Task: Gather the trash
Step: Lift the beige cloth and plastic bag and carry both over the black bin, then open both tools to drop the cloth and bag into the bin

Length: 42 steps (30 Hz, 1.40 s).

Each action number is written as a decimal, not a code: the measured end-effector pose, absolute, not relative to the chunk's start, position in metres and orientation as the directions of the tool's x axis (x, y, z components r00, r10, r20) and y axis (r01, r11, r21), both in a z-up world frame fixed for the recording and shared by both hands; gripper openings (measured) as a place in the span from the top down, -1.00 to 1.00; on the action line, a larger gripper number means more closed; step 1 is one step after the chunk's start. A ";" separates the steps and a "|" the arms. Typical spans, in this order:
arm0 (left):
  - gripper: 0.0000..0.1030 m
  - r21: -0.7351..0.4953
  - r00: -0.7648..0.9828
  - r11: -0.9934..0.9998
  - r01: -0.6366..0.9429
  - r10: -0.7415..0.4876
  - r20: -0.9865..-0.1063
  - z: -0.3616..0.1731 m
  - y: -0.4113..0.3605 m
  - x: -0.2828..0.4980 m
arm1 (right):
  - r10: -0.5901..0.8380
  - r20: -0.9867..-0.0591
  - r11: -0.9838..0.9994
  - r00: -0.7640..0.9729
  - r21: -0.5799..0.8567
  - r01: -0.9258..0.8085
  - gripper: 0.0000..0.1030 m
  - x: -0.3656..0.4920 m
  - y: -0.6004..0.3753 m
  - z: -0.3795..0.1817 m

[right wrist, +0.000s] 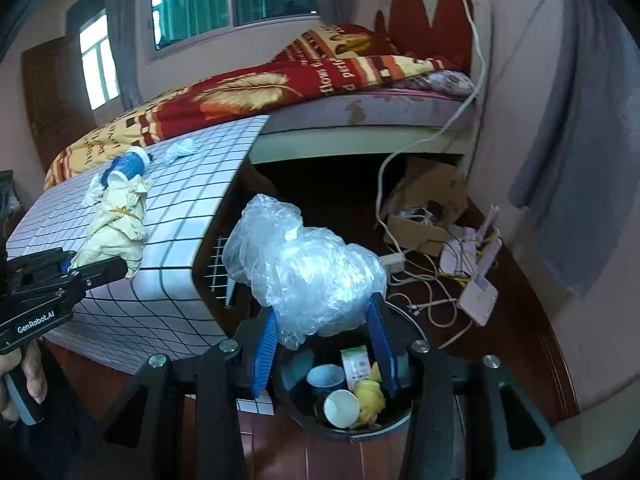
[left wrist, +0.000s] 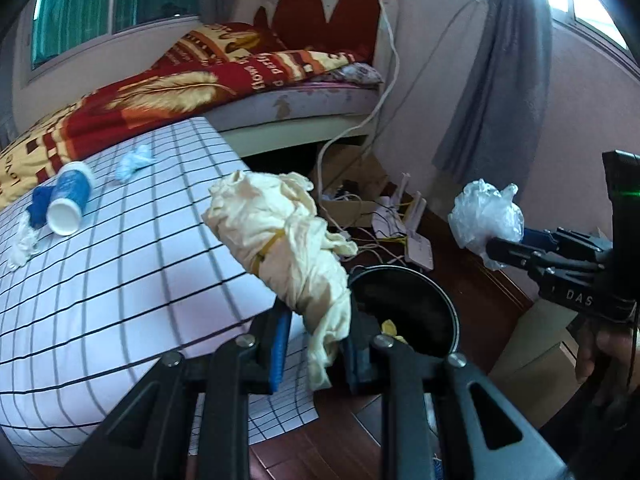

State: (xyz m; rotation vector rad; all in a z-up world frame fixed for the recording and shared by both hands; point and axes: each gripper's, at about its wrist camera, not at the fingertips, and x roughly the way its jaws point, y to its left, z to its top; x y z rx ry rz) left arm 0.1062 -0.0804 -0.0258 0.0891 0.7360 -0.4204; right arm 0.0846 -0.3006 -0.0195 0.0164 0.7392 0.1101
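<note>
1. Cream rubber, a bundle of gloves point(left wrist: 280, 240) tied with a band, sat clamped in your left gripper point(left wrist: 316, 336); its long axis ran up and away from the jaws, one loose end hanging down.
2. Your right gripper point(right wrist: 324, 340) was closed on a crumpled clear plastic bag point(right wrist: 304, 264), directly above the black bin point(right wrist: 304, 412).
3. You were mid-carry to the bin; next, I judge, each load needs centring over the rim before release.
4. A blue cup point(left wrist: 70, 200) and tissues point(left wrist: 134, 162) lay on the checked table point(left wrist: 132, 264).
</note>
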 end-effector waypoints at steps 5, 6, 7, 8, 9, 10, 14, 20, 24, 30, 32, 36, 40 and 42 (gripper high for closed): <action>0.52 -0.064 0.637 0.892 0.448 -0.369 -0.677 -0.030 -0.105 0.101 | 0.078 -0.677 0.997 0.732 0.063 -0.048 0.11 0.078 -0.325 -0.024; 0.52 -0.065 0.634 0.889 0.454 -0.373 -0.678 -0.031 -0.109 0.100 | 0.070 -0.678 0.997 0.732 0.065 -0.035 0.11 0.077 -0.330 -0.025; 0.52 -0.068 0.629 0.886 0.459 -0.378 -0.679 -0.032 -0.112 0.100 | 0.063 -0.678 0.997 0.732 0.071 -0.020 0.11 0.076 -0.336 -0.026; 0.52 -0.072 0.623 0.883 0.464 -0.383 -0.682 -0.033 -0.116 0.100 | 0.057 -0.680 0.997 0.731 0.078 -0.005 0.11 0.074 -0.343 -0.028; 0.52 -0.075 0.618 0.880 0.469 -0.388 -0.684 -0.035 -0.120 0.099 | 0.054 -0.682 0.997 0.729 0.082 0.002 0.11 0.073 -0.346 -0.029; 0.52 -0.078 0.610 0.875 0.477 -0.394 -0.688 -0.037 -0.124 0.099 | 0.050 -0.685 0.996 0.727 0.086 0.013 0.11 0.072 -0.352 -0.032; 0.52 -0.086 0.577 0.857 0.507 -0.412 -0.705 -0.047 -0.141 0.098 | 0.032 -0.707 0.996 0.706 0.079 0.034 0.11 0.068 -0.365 -0.046; 0.52 -0.108 0.514 0.831 0.545 -0.433 -0.741 -0.069 -0.164 0.098 | 0.015 -0.745 0.995 0.667 0.077 0.063 0.11 0.063 -0.384 -0.069; 0.52 -0.131 0.467 0.826 0.549 -0.433 -0.771 -0.089 -0.171 0.103 | 0.016 -0.769 0.995 0.639 0.076 0.067 0.11 0.064 -0.389 -0.083; 0.52 -0.174 0.409 0.831 0.529 -0.430 -0.805 -0.115 -0.176 0.115 | 0.027 -0.814 0.999 0.581 0.048 0.022 0.11 0.077 -0.380 -0.110; 0.52 -0.211 0.381 0.825 0.525 -0.450 -0.808 -0.123 -0.175 0.121 | 0.033 -0.826 0.999 0.562 0.043 0.005 0.11 0.083 -0.376 -0.119; 0.52 -0.230 0.346 0.824 0.517 -0.447 -0.825 -0.136 -0.175 0.132 | 0.042 -0.846 0.999 0.531 0.031 -0.028 0.11 0.096 -0.368 -0.134; 0.52 -0.226 0.326 0.829 0.512 -0.431 -0.841 -0.149 -0.179 0.140 | 0.051 -0.865 0.998 0.498 0.027 -0.056 0.11 0.106 -0.361 -0.149; 0.52 -0.236 0.316 0.830 0.505 -0.432 -0.845 -0.154 -0.181 0.144 | 0.055 -0.874 0.997 0.483 0.025 -0.068 0.11 0.110 -0.358 -0.156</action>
